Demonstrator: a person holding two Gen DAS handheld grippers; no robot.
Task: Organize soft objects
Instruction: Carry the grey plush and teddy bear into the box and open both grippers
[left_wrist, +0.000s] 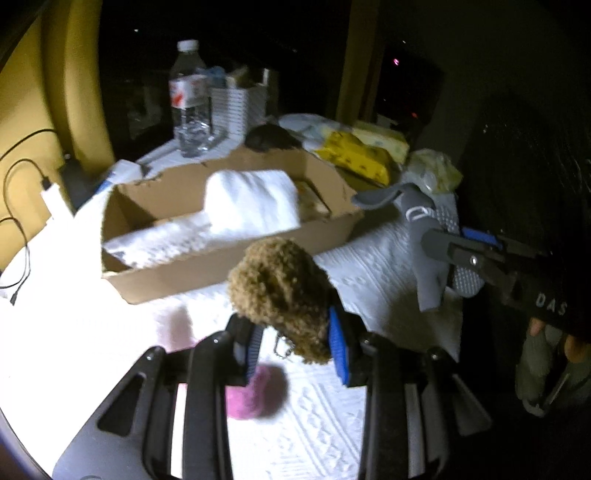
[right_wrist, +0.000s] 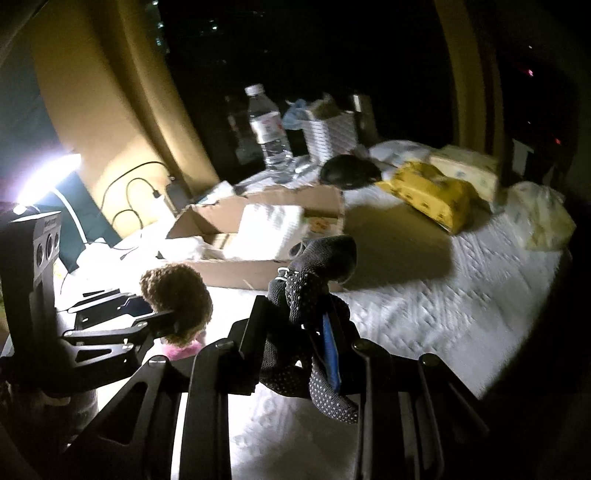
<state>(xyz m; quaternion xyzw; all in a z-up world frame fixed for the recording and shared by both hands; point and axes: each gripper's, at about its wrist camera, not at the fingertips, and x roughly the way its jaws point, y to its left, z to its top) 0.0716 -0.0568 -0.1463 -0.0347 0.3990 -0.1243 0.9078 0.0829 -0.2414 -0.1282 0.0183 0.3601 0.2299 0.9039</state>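
My left gripper (left_wrist: 295, 341) is shut on a brown curly plush toy (left_wrist: 282, 291) and holds it above the white quilted bed (left_wrist: 325, 424), just in front of an open cardboard box (left_wrist: 166, 275). White folded cloth (left_wrist: 251, 203) lies in the box. A pink soft thing (left_wrist: 258, 397) lies on the bed under the gripper. My right gripper (right_wrist: 295, 332) is shut on a grey dotted sock (right_wrist: 314, 280), held up to the right of the box (right_wrist: 236, 271). The left gripper (right_wrist: 147, 314) and plush toy (right_wrist: 177, 295) show at the left of the right wrist view.
Behind the box stand a water bottle (left_wrist: 190, 99) and a white ribbed container (left_wrist: 236, 107). A dark round object (left_wrist: 267, 136), yellow packs (left_wrist: 358, 155) and a pale bag (left_wrist: 436, 170) lie at the back right. Cables and a charger (left_wrist: 50, 192) are on the left. A bright lamp (right_wrist: 48, 173) shines at left.
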